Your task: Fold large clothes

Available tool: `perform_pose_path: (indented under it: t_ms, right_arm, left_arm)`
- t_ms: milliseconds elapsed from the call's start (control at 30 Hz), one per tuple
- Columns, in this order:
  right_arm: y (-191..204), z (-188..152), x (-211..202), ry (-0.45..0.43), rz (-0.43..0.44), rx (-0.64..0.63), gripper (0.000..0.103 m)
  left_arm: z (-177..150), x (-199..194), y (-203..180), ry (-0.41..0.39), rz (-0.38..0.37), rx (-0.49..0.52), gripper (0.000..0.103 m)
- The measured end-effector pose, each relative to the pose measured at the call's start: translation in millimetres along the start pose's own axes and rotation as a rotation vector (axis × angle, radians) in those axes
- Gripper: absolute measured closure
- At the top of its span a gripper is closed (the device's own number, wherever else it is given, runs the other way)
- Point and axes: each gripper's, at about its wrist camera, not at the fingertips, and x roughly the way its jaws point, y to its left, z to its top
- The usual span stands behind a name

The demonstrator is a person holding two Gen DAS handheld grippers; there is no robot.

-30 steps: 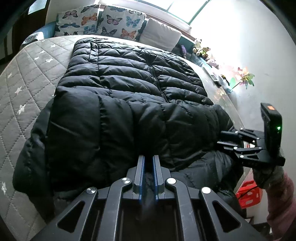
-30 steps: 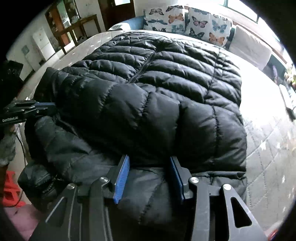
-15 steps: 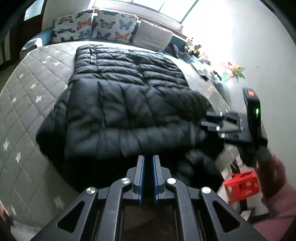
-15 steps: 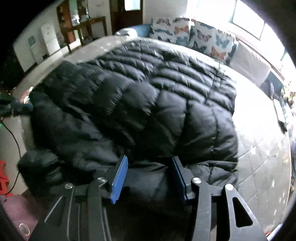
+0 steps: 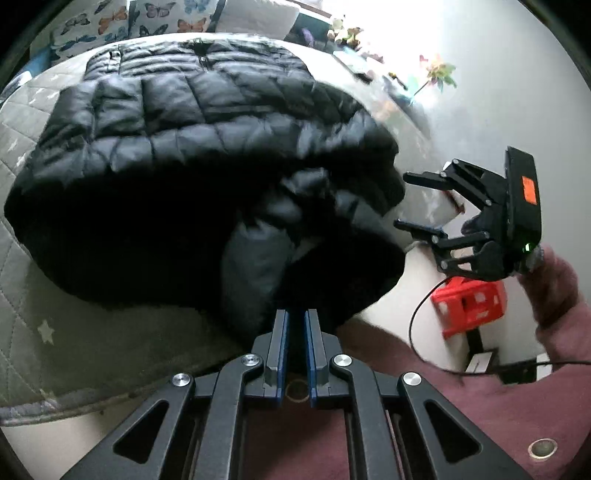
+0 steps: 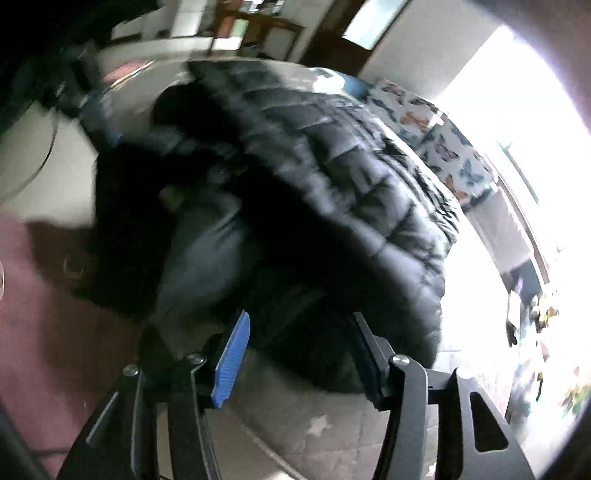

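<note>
A black puffer jacket [image 5: 207, 122] lies folded on the quilted bed, and its near end bulges over the mattress edge. My left gripper [image 5: 295, 317] is at that hanging end, jaws almost together and shut on the dark hem. In the left wrist view my right gripper [image 5: 413, 201] is just off the jacket's right edge. Its jaws are opening and nothing is between them. In the blurred right wrist view the right gripper [image 6: 300, 317] has its blue pad [image 6: 231, 365] well apart from the other finger. The jacket [image 6: 351, 184] lies beyond them, untouched.
The grey star-quilted mattress [image 5: 55, 332] ends close below the jacket. Butterfly pillows [image 5: 122, 18] line the far end. A red stool [image 5: 469, 302] and a black cable [image 5: 417, 332] are on the dark red floor by the white wall. A pink sleeve [image 5: 554, 291] holds the right gripper.
Both grippers drew back toward the bed's edge and the jacket's near end came with them. The right gripper let go of the jacket, widened its jaws and rolled.
</note>
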Motion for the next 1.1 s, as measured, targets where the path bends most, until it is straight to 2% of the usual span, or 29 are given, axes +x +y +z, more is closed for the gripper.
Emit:
perform_pose_path:
  t_ms: [100, 267, 433, 667, 733, 767, 833, 967, 1100]
  right_arm:
    - [19, -7, 8, -0.001, -0.013, -0.075, 0.043]
    - [45, -6, 18, -0.064, -0.084, -0.204, 0.042]
    - [54, 5, 28, -0.129, -0.120, -0.247, 0.041]
    - [58, 7, 34, -0.170, -0.100, -0.223, 0.041]
    - [57, 12, 36, -0.179, -0.095, -0.191, 0.041]
    - [57, 13, 37, -0.179, -0.090, -0.180, 0.043]
    - [60, 12, 34, -0.184, -0.077, -0.156, 0.052]
    - [49, 20, 23, -0.182, -0.017, -0.076, 0.075]
    - [24, 34, 10, -0.203, 0.040, 0.043, 0.079]
  left_arm:
    - [-7, 4, 0, 0.032, 0.008, -0.007, 0.092]
    - [-10, 7, 3, 0.016, 0.037, -0.011, 0.092]
    - [-3, 18, 16, -0.013, -0.010, -0.078, 0.095]
    - [23, -40, -8, -0.209, 0.001, 0.048, 0.099]
    - [32, -52, -10, -0.243, 0.022, 0.069, 0.099]
    - [35, -57, -11, -0.254, 0.034, 0.082, 0.099]
    - [33, -70, -7, -0.264, 0.054, 0.089, 0.099]
    - [21, -88, 14, -0.273, 0.133, 0.069, 0.097]
    - [-9, -99, 39, -0.243, 0.210, 0.041, 0.097]
